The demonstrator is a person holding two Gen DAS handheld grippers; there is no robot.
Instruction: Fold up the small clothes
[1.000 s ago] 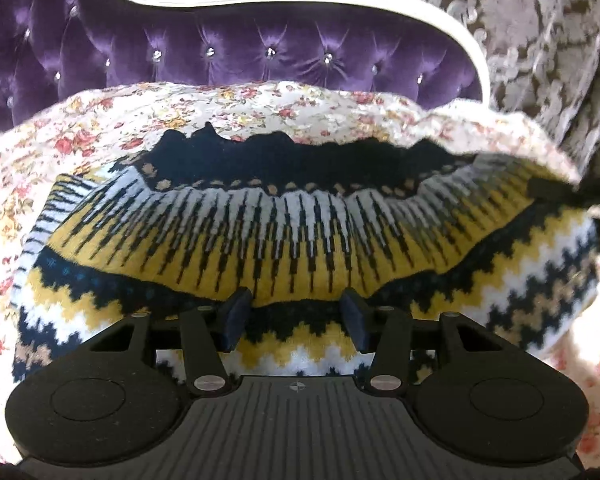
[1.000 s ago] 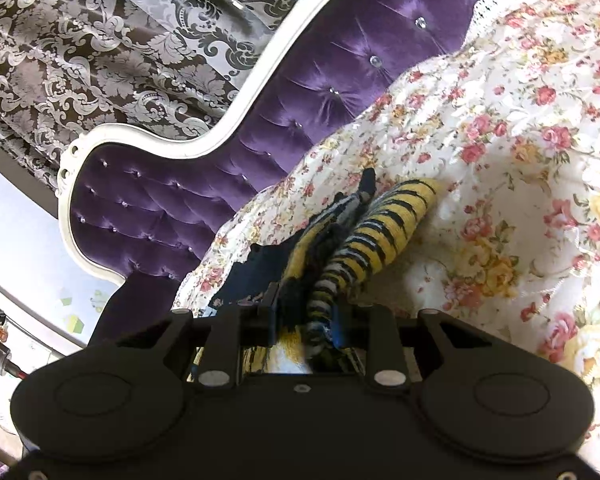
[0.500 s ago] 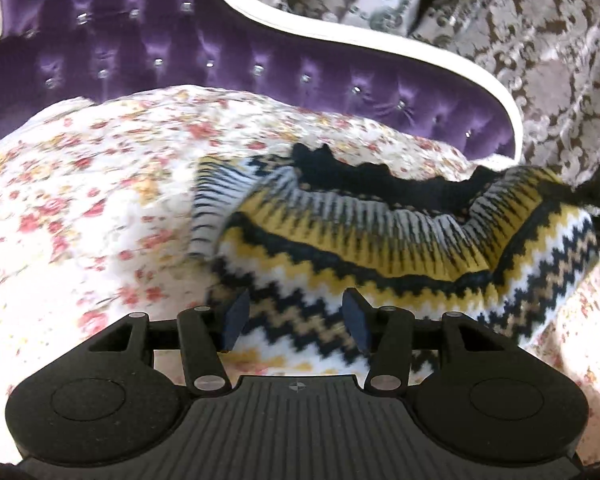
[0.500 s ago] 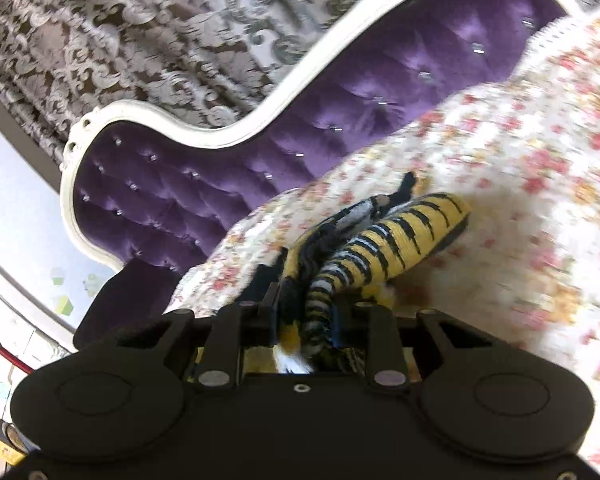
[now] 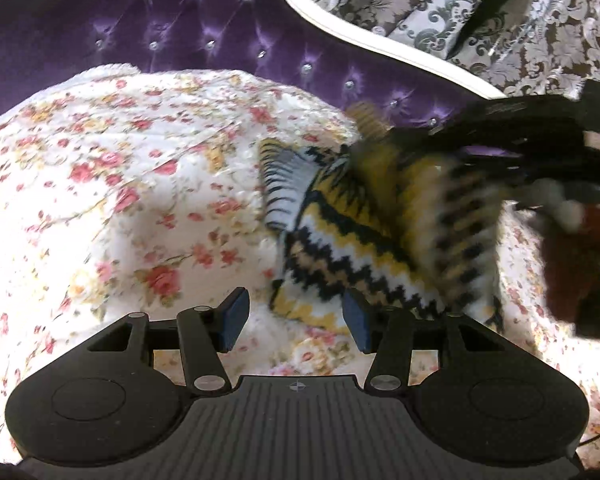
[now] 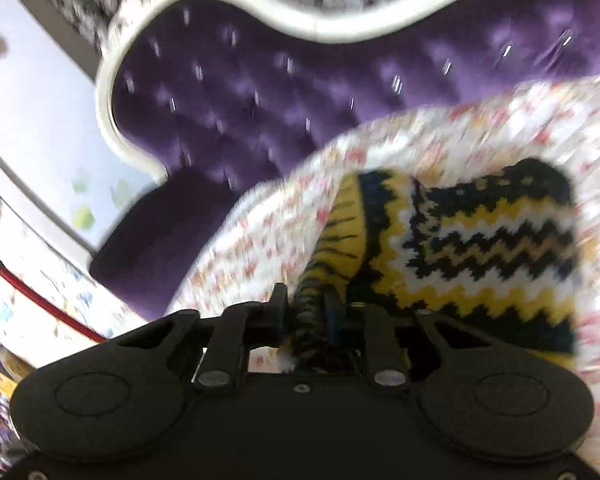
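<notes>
Left gripper (image 5: 294, 320) hangs with its blue-padded fingers (image 5: 233, 318) spread apart and nothing between them, low over the floral bedspread (image 5: 132, 184). Just beyond its right finger lies the near edge of the knitted sweater (image 5: 340, 256), a yellow, white and black zigzag garment bunched on the right side of the bed. Right gripper (image 6: 306, 310) has its fingers pinched tightly on a striped fold of that sweater (image 6: 480, 248), the rest of which spreads to the right across the bedspread (image 6: 260, 240); seen from the left wrist, this tool (image 5: 512, 148) reaches in from the far right, blurred. Farther back rises the tufted purple headboard (image 5: 204, 28) with its white trim, and beyond it patterned damask wallpaper (image 5: 420, 4).
</notes>
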